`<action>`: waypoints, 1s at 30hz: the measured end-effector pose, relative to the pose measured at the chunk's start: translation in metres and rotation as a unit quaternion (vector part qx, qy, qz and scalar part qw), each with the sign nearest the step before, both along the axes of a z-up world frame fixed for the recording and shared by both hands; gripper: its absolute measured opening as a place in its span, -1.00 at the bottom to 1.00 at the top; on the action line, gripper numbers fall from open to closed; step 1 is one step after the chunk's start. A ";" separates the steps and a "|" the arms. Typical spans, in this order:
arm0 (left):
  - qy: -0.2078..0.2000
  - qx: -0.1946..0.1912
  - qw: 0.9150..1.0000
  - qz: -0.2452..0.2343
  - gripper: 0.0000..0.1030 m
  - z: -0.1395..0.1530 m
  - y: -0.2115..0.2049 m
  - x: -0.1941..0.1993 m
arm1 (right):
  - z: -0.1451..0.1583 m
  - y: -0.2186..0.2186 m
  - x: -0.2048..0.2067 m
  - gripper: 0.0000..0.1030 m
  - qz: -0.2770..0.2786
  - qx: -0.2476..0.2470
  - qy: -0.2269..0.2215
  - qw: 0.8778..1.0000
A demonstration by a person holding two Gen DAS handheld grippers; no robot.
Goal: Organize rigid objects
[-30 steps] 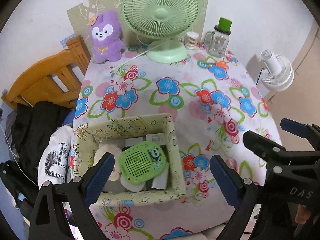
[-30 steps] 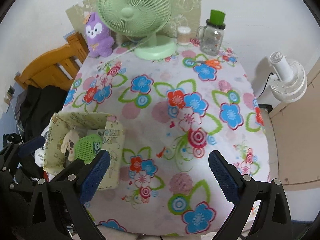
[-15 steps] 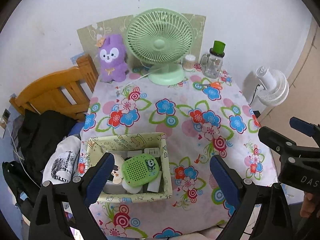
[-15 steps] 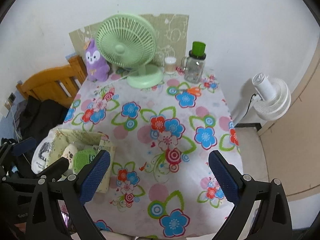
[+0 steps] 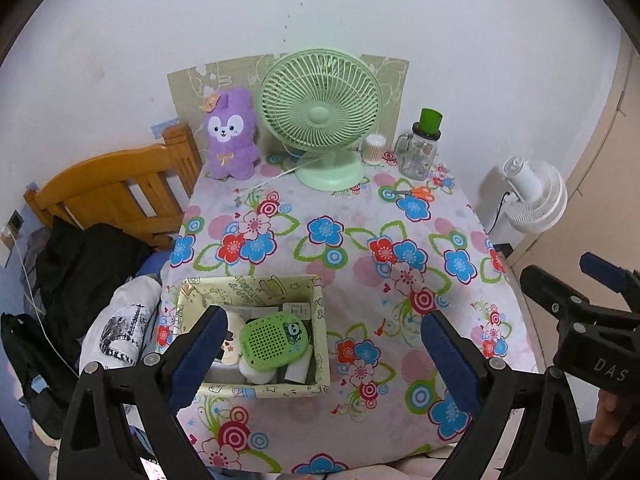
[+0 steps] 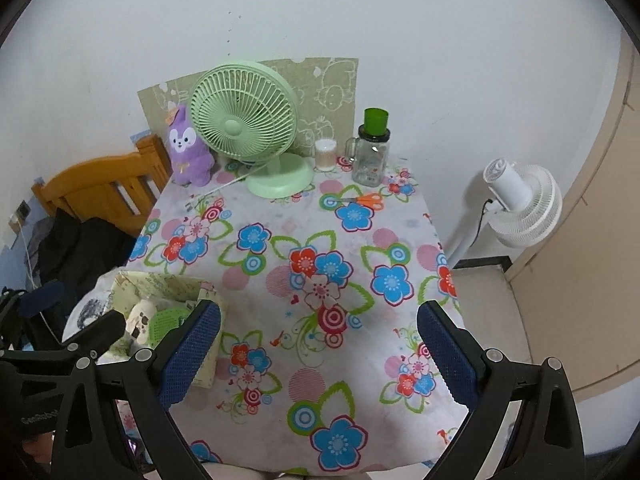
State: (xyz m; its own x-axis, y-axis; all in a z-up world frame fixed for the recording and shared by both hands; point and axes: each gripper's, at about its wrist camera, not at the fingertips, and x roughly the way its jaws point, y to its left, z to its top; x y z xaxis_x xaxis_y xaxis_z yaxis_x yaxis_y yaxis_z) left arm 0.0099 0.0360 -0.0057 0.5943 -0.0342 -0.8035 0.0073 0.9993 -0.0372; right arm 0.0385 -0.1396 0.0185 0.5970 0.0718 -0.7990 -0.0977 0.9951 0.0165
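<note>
Both tools are hovering above the near edge of the table [image 5: 400,236], which is covered by a floral cloth. The left gripper [image 5: 320,354] is standing with its jaws spread wide and nothing between them. The right gripper [image 6: 318,350] is likewise gaping and carrying nothing.

The rigid objects are lying in the storage box [image 5: 320,320], a patterned open-top container sitting at the near left corner of the table. Inside it, a round green perforated device [image 5: 274,344] bearing a panda sticker is resting on top of several white items, among them a white plug-like block [image 5: 297,310] at the far side and a cream piece with brown marks [image 5: 230,346] at the left. Their exact identities cannot be determined.

Status, as a judgement: collection appears largely complete, since the middle of the cloth is showing no loose small items. Orange-handled scissors [image 6: 366,199] are lying at the far right, near the glass jar [image 6: 370,160] with a green lid; whether they belong in the box cannot be told. The green fan [image 5: 320,114], the purple plush [image 5: 232,136] and a small white container [image 5: 374,148] are standing along the far edge.

Legible writing: "DAS" on the black body of the right tool as seen from the left wrist camera. Print on the box walls is too small to read.
</note>
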 end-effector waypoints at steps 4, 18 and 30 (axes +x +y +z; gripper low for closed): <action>-0.004 -0.001 1.000 -0.001 0.92 0.001 0.000 -0.007 | 0.000 0.000 -0.005 0.94 -0.002 0.004 0.001 1.000; -0.031 -0.003 0.999 0.010 1.00 0.010 0.003 -0.010 | 0.012 0.007 -0.008 0.94 0.007 -0.001 -0.031 1.000; -0.041 -0.001 0.999 0.009 1.00 0.010 0.004 -0.011 | 0.011 0.004 -0.007 0.94 0.000 -0.001 -0.035 0.999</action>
State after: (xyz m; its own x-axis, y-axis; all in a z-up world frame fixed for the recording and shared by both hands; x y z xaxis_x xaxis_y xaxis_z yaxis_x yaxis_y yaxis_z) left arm -0.0011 0.0403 0.0046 0.6588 -0.0237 -0.7520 -0.0085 0.9992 -0.0389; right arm 0.0313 -0.1354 0.0298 0.6518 0.0706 -0.7551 -0.0986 0.9951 0.0079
